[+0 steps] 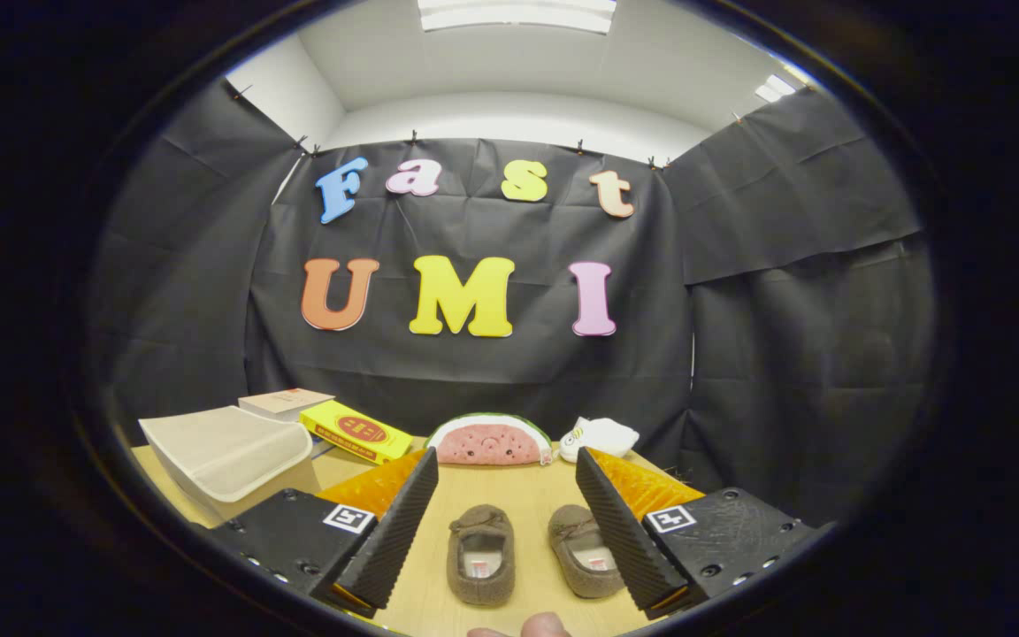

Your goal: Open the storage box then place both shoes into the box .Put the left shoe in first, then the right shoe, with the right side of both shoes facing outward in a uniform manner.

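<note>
Writing: none legible on the yellow box (356, 431).
Shoes: two brown fuzzy slippers (523, 553), side by side.
Gripper (505, 473): fingers spread apart, holding nothing.

Two shoes (480, 555) (586, 550), one storage box (226, 453), two books (284, 402) (356, 432).

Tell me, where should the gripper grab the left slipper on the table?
Probably the heel rim of the left slipper. It lies flat on the table, opening up, heel nearest the open gripper. Come down from above, one finger inside the opening and one outside, since the soft rim is thin enough to pinch.
</note>
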